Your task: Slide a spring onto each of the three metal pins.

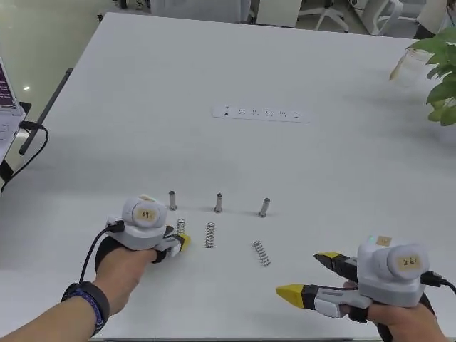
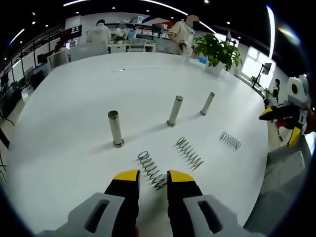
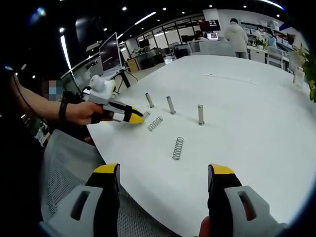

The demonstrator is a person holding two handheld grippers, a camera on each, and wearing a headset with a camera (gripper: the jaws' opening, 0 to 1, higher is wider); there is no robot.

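Three upright metal pins (image 1: 172, 200) (image 1: 219, 202) (image 1: 264, 207) stand in a row on the white table (image 1: 214, 71), all bare. Three springs lie flat just in front of them: the left spring (image 1: 180, 225), the middle spring (image 1: 209, 235) and the right spring (image 1: 261, 253). My left gripper (image 1: 182, 241) is low at the left spring (image 2: 150, 169); its yellow-tipped jaws stand narrowly apart with that spring's near end between them, not clearly touching it. My right gripper (image 1: 308, 274) hovers wide open near the front edge, right of the right spring (image 3: 177, 148), holding nothing.
A white power strip (image 1: 260, 112) lies flat farther back at mid-table. A potted plant (image 1: 442, 78) stands at the far right, and a laptop (image 1: 7, 107) with a black cable sits off the left edge. People stand beyond the table's far end.
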